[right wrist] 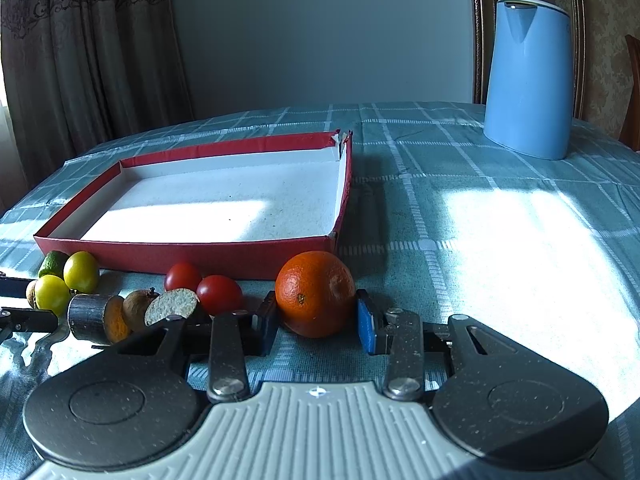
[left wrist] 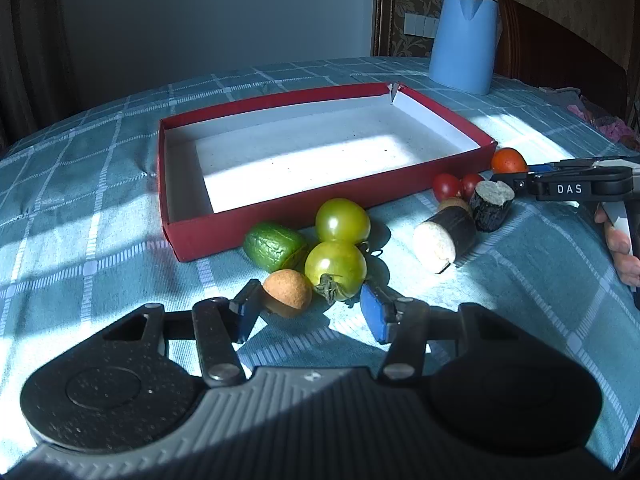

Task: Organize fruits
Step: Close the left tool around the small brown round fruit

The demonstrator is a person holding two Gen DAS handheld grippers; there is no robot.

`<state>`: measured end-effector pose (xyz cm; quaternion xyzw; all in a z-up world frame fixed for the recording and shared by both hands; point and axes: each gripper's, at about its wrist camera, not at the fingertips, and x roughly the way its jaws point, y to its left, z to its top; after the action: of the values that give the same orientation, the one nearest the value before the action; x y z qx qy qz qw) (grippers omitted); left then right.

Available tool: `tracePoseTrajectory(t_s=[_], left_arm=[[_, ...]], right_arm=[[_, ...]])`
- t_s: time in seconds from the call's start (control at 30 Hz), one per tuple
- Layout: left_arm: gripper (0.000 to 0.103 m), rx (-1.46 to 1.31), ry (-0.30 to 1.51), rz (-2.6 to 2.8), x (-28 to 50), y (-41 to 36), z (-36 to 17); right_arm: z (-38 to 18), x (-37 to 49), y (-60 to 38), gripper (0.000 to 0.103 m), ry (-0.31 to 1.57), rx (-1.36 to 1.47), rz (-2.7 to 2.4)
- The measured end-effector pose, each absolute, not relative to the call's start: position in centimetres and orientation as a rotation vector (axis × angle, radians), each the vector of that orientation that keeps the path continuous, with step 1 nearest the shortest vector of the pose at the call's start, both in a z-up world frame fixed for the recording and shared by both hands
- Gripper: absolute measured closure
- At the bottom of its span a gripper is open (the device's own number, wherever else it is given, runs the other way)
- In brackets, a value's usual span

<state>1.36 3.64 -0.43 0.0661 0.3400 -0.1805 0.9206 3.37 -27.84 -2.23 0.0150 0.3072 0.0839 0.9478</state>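
Two hand-held grippers work over a checked tablecloth [right wrist: 500, 216] that carries, from largest to smallest, a red box [left wrist: 280, 204], a blue kettle [right wrist: 528, 80] and a row of fruit. Box: shallow, white inside, nothing in it; every fruit lies on the cloth just outside its near wall. Kettle: upright, well apart from the box, at the far right. Right gripper [right wrist: 316, 320]: jaws wide open, set on either side of the orange [right wrist: 316, 294]; the left pad looks to be touching the peel, the right blue pad [right wrist: 366, 326] stands just clear, so the orange is straddled, not clamped, and rests on the cloth near the box's right corner. Left gripper [left wrist: 308, 312]: jaws also wide open, holding nothing; a small brown fruit [left wrist: 288, 292] sits against its left finger, and the nearer green tomato [left wrist: 336, 270] lies just ahead between the tips. Behind that sit a second green tomato [left wrist: 342, 220] and a wrinkled green fruit [left wrist: 274, 246], all three touching. Further right lie two dark-skinned cut pieces [left wrist: 444, 240] with pale faces, and two red tomatoes [left wrist: 446, 186] beside the box wall. A hand [left wrist: 622, 248] grips the right tool's handle at the left view's edge.
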Motion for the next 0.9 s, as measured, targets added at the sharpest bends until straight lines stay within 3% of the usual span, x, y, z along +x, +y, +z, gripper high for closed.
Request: tracePoseTrajectory(t_s=[0.07,0.13,0.2,0.37,0.43,0.5,0.73,0.77,0.83,0.9], left_arm=[[0.058,0.140,0.679,-0.345,0.5,3.6,-0.5],[0.089,0.151,0.657,-0.329,-0.4,3.6,-0.6],[0.095,0.139,0.655,-0.314,-0.7,3.9,-0.6],[0.092,0.124,0.651,-0.293,-0.6,4.1,-0.5],[0.075,0.143,0.646,-0.261,-0.5,3.7,-0.5],[0.065,0.137,0.651,-0.275,-0.1,3.5,-0.5],[0.065,0.119,0.673,-0.257,1.3,1.7,-0.6],[0.067,0.120,0.666,-0.256,1.1,1.6,-0.6],[0.082,0.118,0.658,-0.255,0.8,1.6,-0.7],[0.082,0.106,0.656,-0.247,0.1,1.7,-0.7]], right_arm=[[-2.2,3.4,-27.8,0.064,0.625,0.031,0.171],[-2.2,3.3,-27.9,0.064,0.623,0.033,0.168],[-2.2,3.3,-28.0,0.064,0.622,0.037,0.163],[-2.2,3.2,-27.9,0.064,0.623,0.034,0.162],[-2.2,3.2,-27.9,0.064,0.624,0.033,0.161],[-2.2,3.3,-27.8,0.064,0.624,0.029,0.160],[-2.2,3.2,-27.9,0.064,0.623,0.032,0.160],[-2.2,3.2,-27.9,0.064,0.622,0.034,0.161],[-2.1,3.1,-27.9,0.064,0.614,0.036,0.156],[-2.0,2.9,-28.0,0.064,0.603,0.043,0.154]])
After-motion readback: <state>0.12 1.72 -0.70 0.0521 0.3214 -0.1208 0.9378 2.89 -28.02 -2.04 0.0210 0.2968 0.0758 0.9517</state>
